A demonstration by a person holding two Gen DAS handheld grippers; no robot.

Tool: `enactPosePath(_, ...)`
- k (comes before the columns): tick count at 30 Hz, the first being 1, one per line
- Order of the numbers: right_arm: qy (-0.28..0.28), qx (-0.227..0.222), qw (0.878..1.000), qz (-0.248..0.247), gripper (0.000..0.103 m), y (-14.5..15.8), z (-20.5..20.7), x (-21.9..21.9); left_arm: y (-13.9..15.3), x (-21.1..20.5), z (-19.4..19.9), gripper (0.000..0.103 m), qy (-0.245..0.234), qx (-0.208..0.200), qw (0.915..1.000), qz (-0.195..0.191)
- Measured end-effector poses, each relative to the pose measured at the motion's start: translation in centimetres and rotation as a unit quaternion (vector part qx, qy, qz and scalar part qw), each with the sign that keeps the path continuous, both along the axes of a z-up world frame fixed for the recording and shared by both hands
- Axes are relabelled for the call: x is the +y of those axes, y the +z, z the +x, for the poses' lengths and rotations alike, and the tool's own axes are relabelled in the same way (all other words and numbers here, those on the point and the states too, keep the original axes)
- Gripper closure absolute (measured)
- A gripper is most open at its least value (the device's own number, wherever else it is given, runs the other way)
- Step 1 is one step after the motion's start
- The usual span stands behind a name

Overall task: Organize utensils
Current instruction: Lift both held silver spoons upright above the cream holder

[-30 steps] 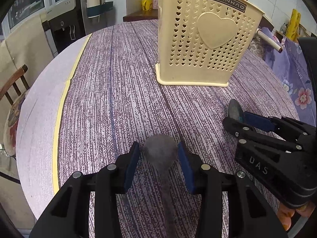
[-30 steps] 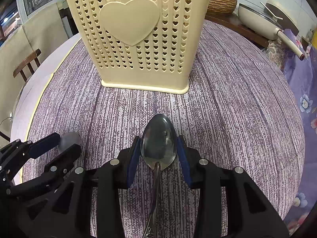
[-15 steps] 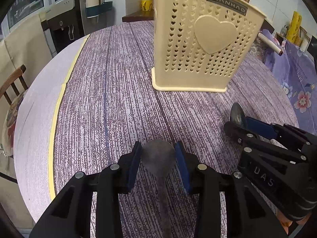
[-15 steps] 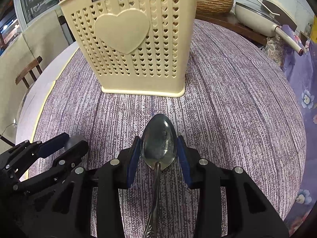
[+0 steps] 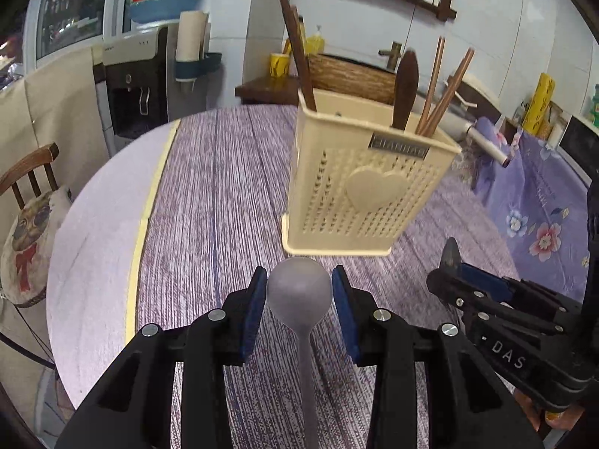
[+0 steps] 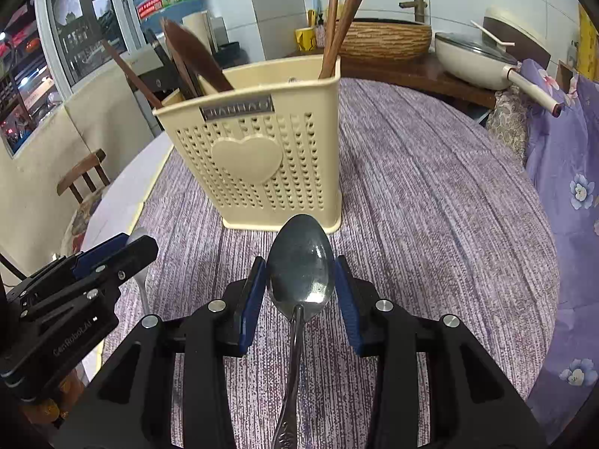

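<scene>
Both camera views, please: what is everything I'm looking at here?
utensil holder: one, cream, standing on the table
chopsticks: several, brown, upright in the holder
wooden spatula: one, dark brown, in the holder
metal spoon: one, shiny steel, clamped in the right gripper
matte spoon: one, grey, clamped in the left gripper
table: one, purple striped cloth
pan: one, cream, on the counter behind
chair: one, wooden, left of the table
left gripper: black, blue pads
right gripper: black, blue pads

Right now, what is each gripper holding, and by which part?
Left gripper holds a grey spoon by the sides of its bowl. Right gripper holds a metal spoon the same way, handle trailing back.
</scene>
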State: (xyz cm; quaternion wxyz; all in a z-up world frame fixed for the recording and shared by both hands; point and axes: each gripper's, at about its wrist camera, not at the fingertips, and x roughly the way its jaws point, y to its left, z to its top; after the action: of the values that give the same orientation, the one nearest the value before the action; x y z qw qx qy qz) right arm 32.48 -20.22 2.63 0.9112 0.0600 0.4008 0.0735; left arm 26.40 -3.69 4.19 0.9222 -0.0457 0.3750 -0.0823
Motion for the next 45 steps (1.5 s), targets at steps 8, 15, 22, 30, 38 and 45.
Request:
enactPosePath(8, -0.006, -0.018, 1.000, 0.005, 0.065, 1.2, -0.8, -0.3, 0.8, -0.3, -0.1, 0.067, -0.002, -0.012, 0.9999, -0.002)
enactPosePath(15, -0.012, -0.013, 1.000, 0.008, 0.065, 0.1, -0.4, -0.6, 0.6, -0.3, -0.2, 0.067, -0.004, -0.010, 0.9999, -0.001)
enactPosePath(22, -0.015, -0.011, 1.000, 0.006, 0.065, -0.1, -0.4, -0.6, 0.6, -0.2, -0.3, 0.067, -0.005, -0.011, 0.9999, -0.001)
enactPosePath(30, -0.012, -0.020, 1.000, -0.006, 0.065, 0.4, -1.0, -0.1, 0.8, -0.2, -0.4, 0.067, -0.005, -0.013, 0.9999, -0.003)
enactPosePath(38, -0.006, -0.031, 0.999, -0.010, 0.065, 1.5, -2.0, -0.1, 1.8, 0.1, -0.8, 0.067, -0.001, -0.026, 0.9996, -0.009)
enactPosePath(45, 0.000, -0.041, 0.999, -0.006, 0.065, 2.3, -2.5, -0.1, 2.1, 0.1, -0.9, 0.067, 0.000, -0.032, 0.9994, -0.012)
